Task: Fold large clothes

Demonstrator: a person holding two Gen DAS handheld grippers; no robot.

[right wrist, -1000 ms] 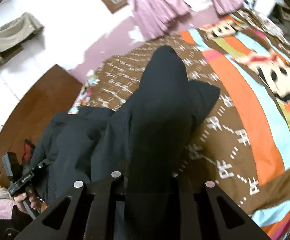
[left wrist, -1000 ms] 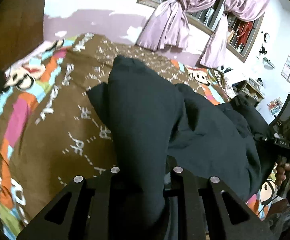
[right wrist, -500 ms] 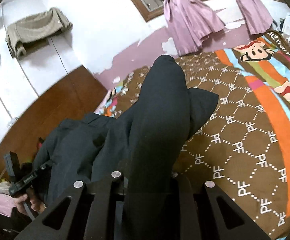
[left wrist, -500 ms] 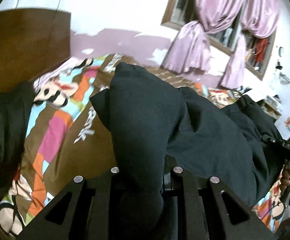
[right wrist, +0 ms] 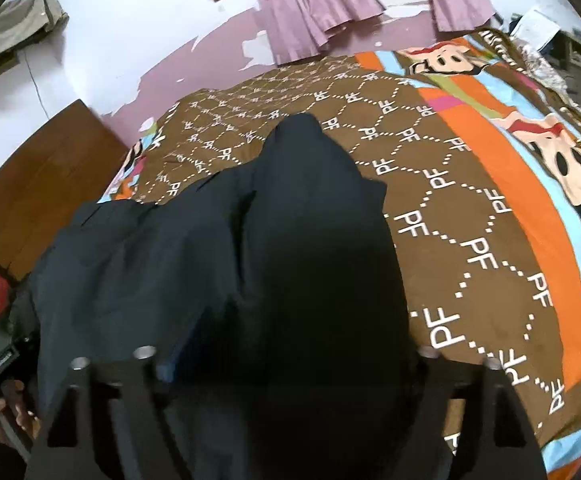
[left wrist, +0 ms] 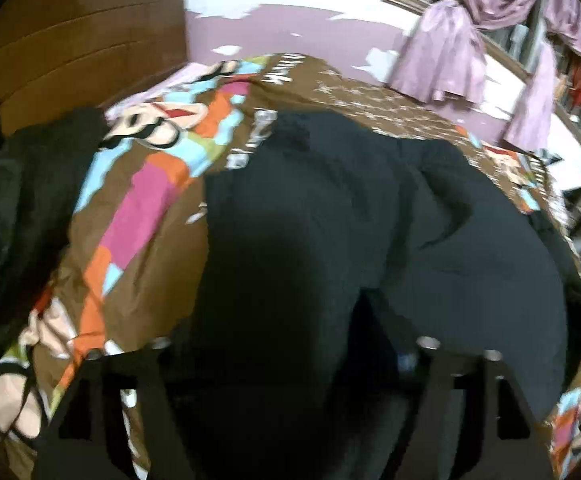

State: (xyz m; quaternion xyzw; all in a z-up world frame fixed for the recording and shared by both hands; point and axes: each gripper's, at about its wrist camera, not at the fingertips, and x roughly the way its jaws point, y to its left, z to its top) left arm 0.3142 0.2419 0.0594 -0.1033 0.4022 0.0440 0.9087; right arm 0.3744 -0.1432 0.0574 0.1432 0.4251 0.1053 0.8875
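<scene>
Two tongs, left tongs (left wrist: pixel 290 360) and right tongs (right wrist: pixel 286 360), opening with the dark garment (right wrist: pixel 290 248) slack between them on the bedspread (right wrist: pixel 470 248) printed "PF"; open bedspread lies beyond the garment's far edge

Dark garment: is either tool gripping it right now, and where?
Neither grips it: both tools' jaws are opening. The dark garment lies on the bedspread, its folded edge between the fingers of the left tool and right tool.
</scene>
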